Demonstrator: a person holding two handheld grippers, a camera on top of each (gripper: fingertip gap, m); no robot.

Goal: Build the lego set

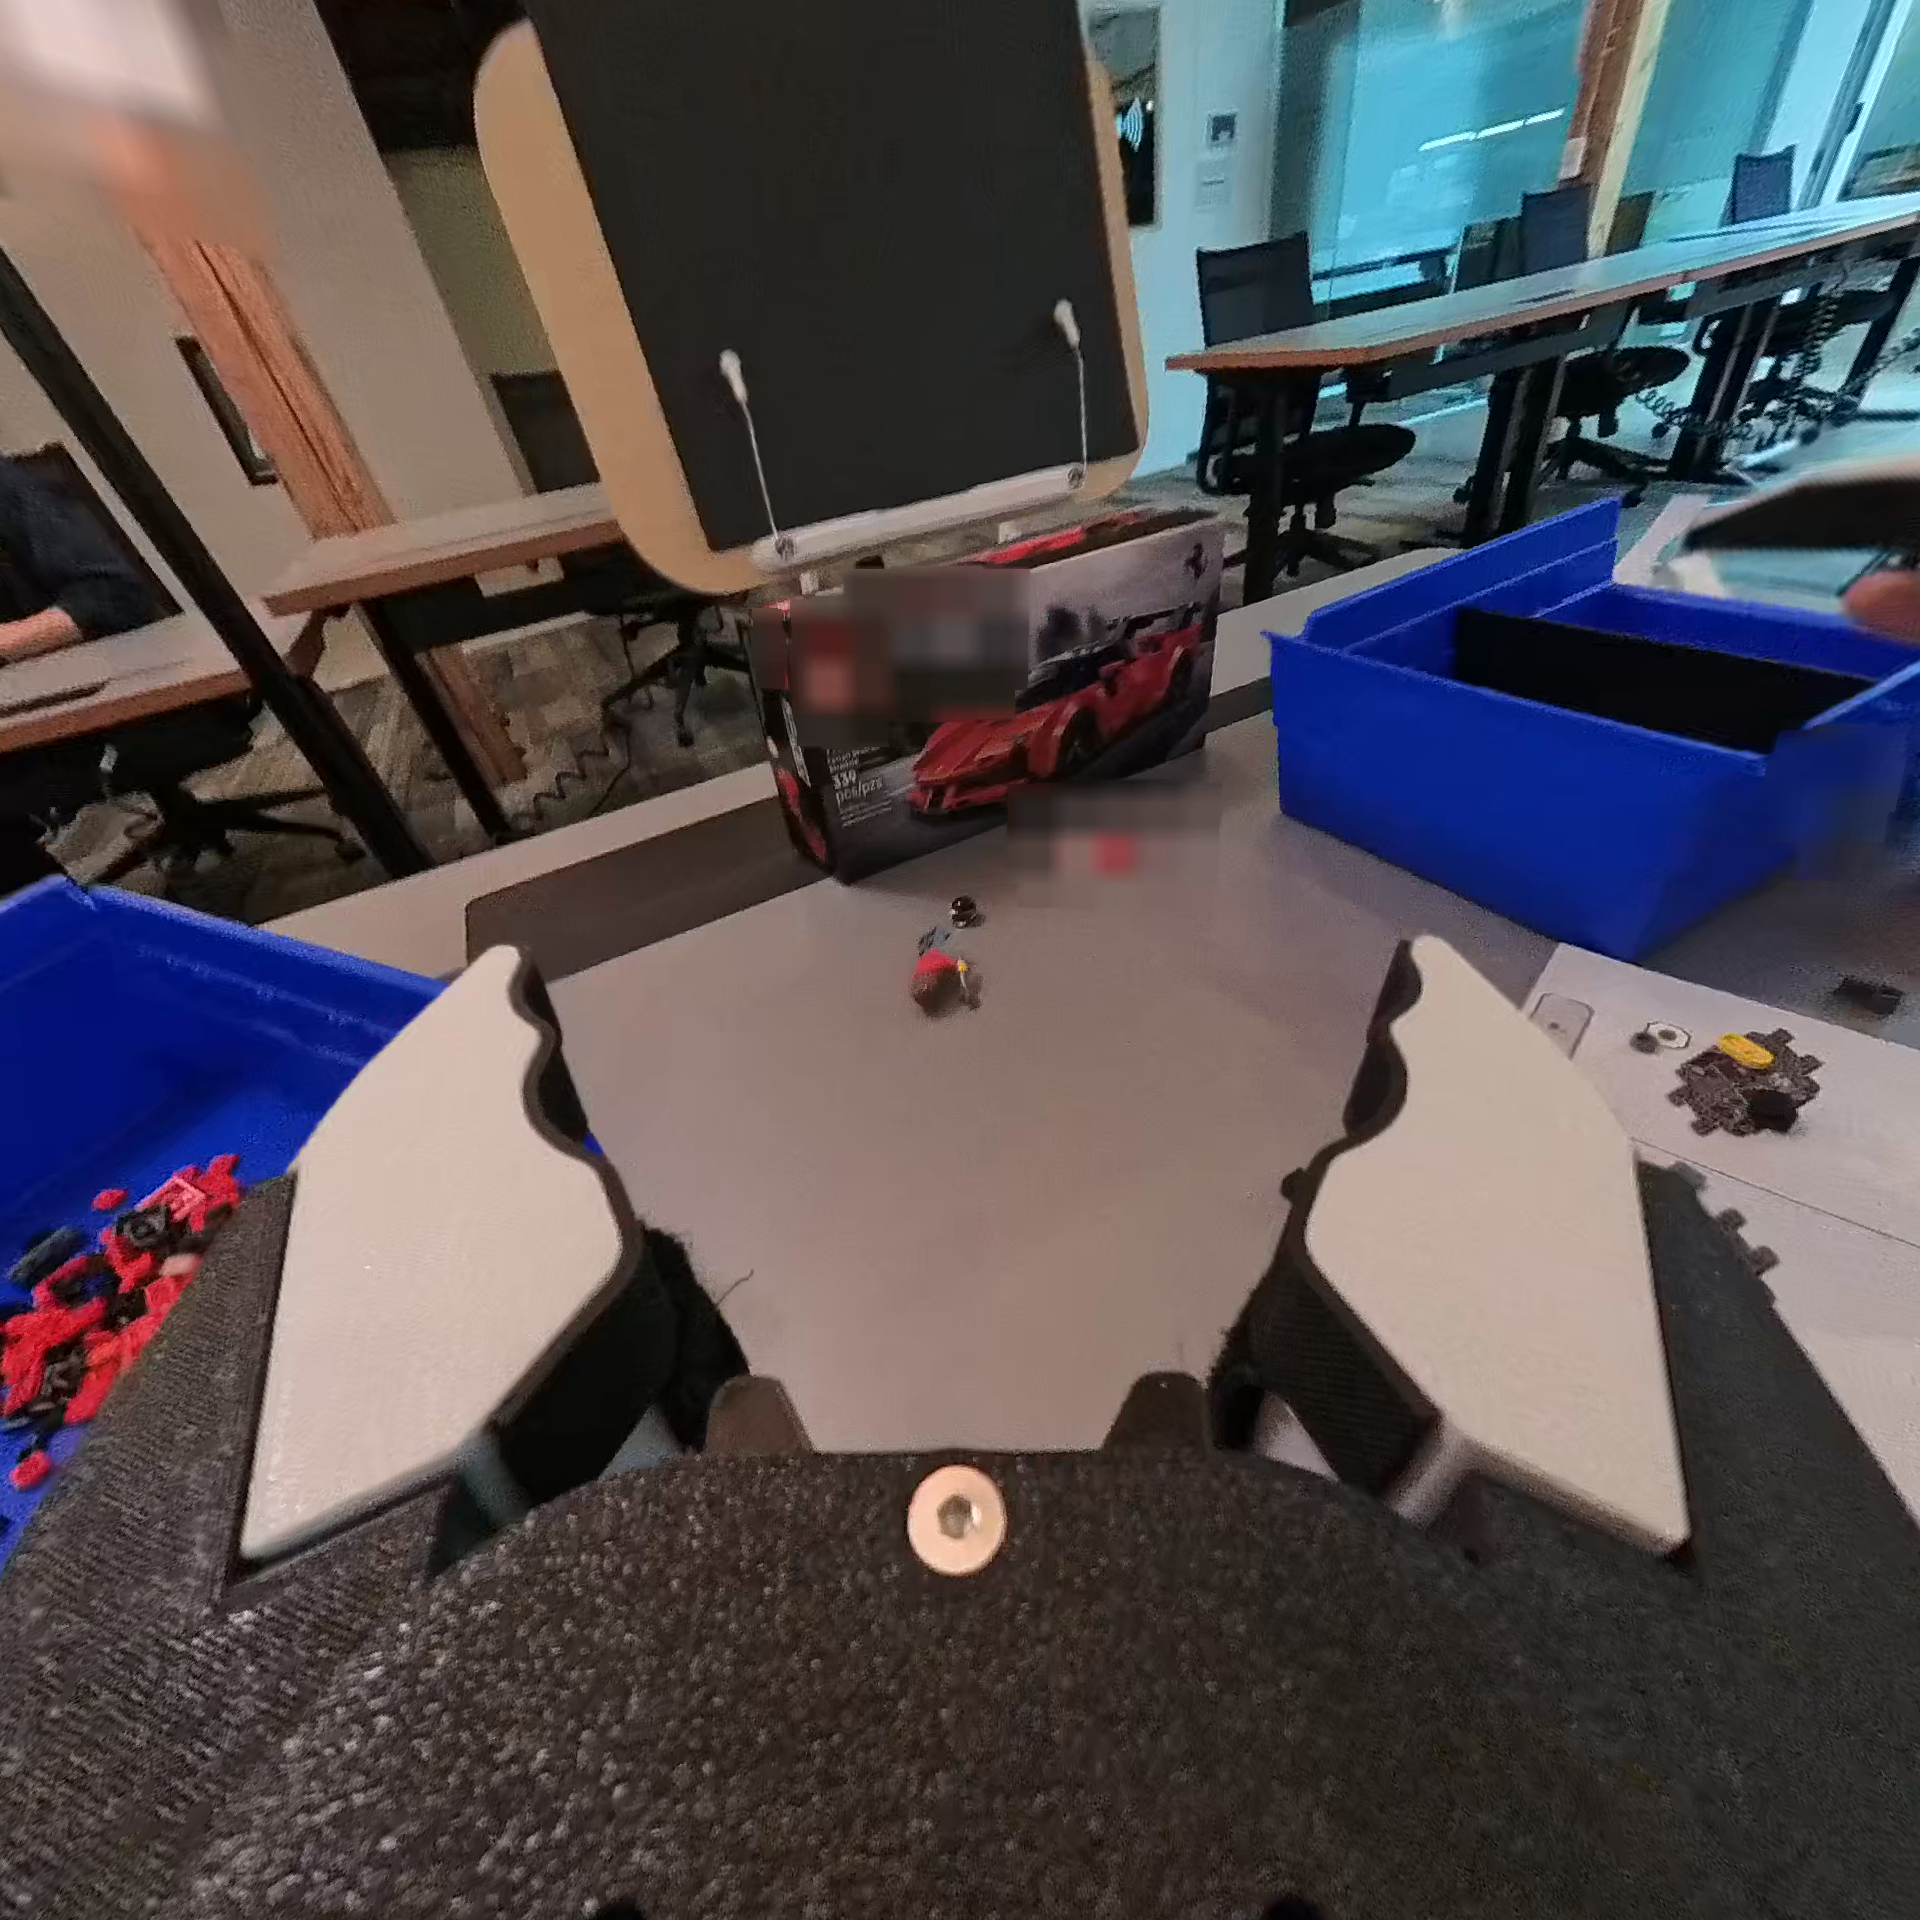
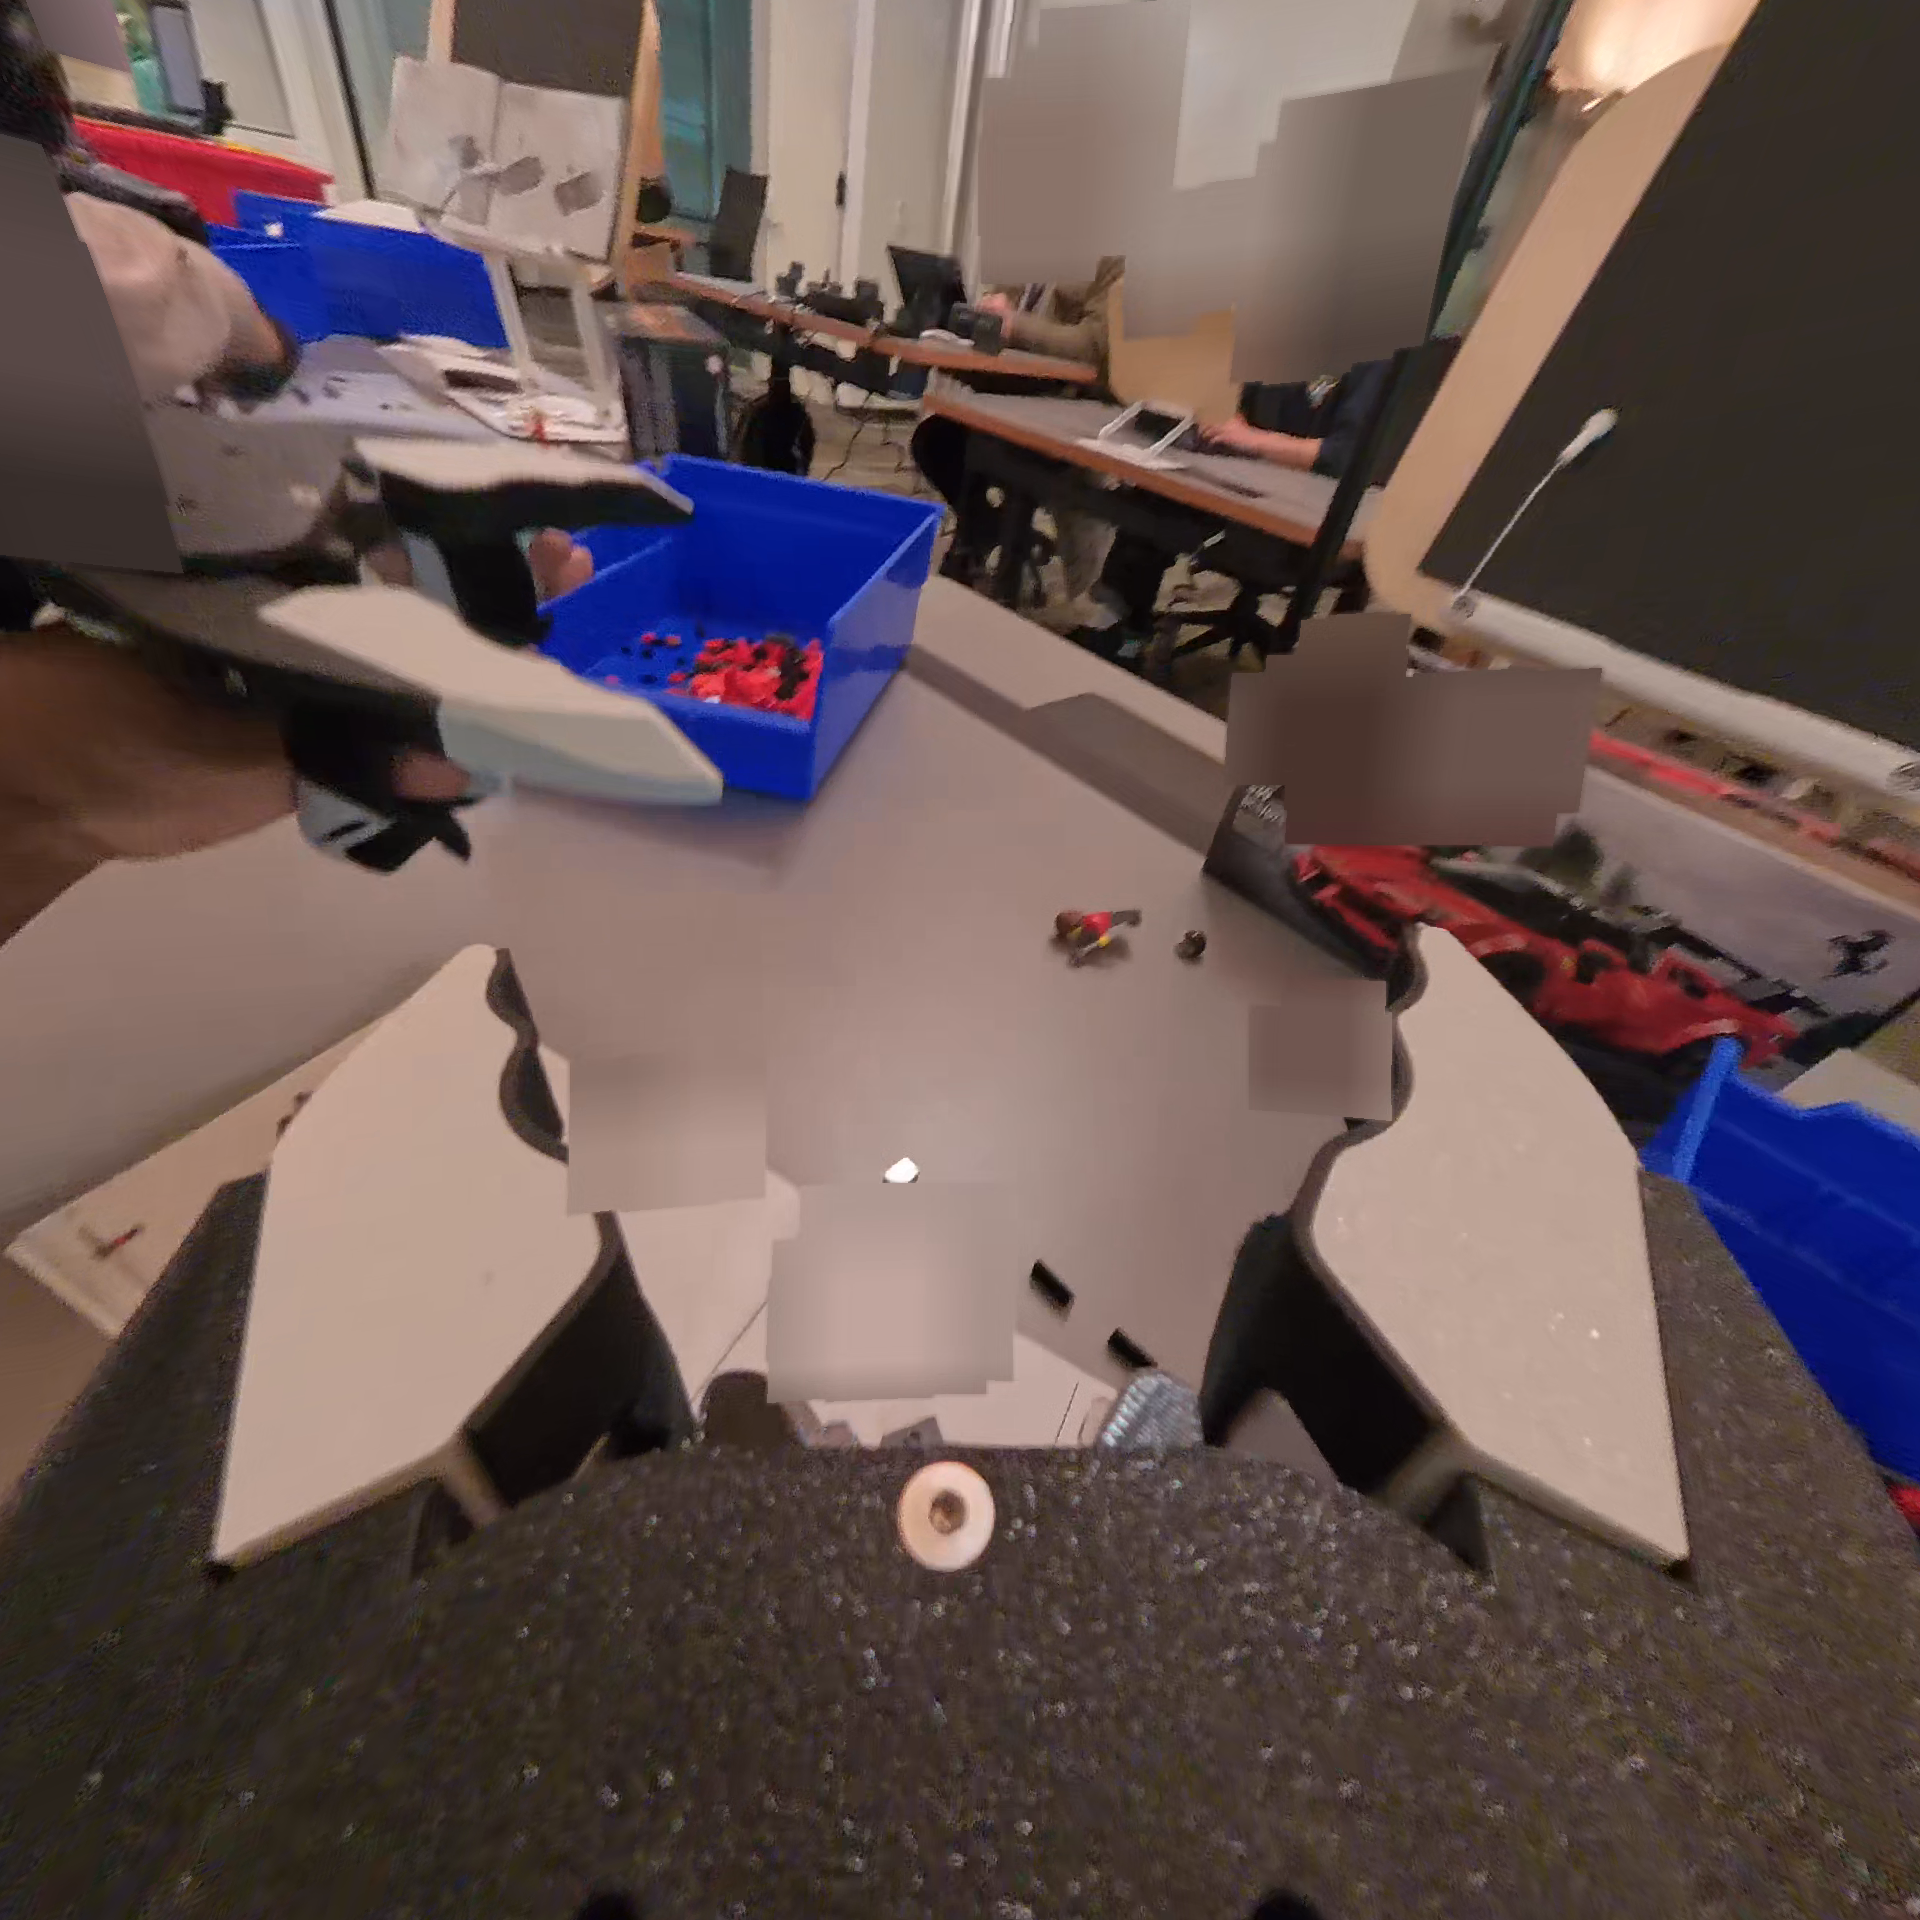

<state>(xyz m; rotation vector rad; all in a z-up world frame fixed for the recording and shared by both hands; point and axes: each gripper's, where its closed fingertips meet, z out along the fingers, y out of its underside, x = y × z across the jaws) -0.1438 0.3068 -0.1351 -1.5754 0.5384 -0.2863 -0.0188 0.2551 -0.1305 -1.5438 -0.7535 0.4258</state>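
A small toy figure with a red torso [image 1: 943,982] lies on the grey table [image 1: 935,1195], with a small round black piece [image 1: 965,910] just beyond it. Both also show in the right wrist view: the figure [image 2: 1093,931] and the black piece [image 2: 1191,943]. My left gripper [image 1: 961,1023] is wide open and empty, hovering above the table short of the figure. It also shows in the right wrist view [image 2: 665,634], open, in front of a blue bin. My right gripper [image 2: 951,1023] is wide open and empty above the table, with the figure ahead and to its right.
A toy car box [image 1: 997,707] stands behind the figure. A blue bin [image 1: 135,1049] with red and black bricks [image 1: 94,1320] is at the left; it also shows in the right wrist view [image 2: 790,623]. Another blue bin [image 1: 1558,779] is at the right. A dark partial build [image 1: 1745,1081] lies right. A dark board [image 1: 831,260] stands behind.
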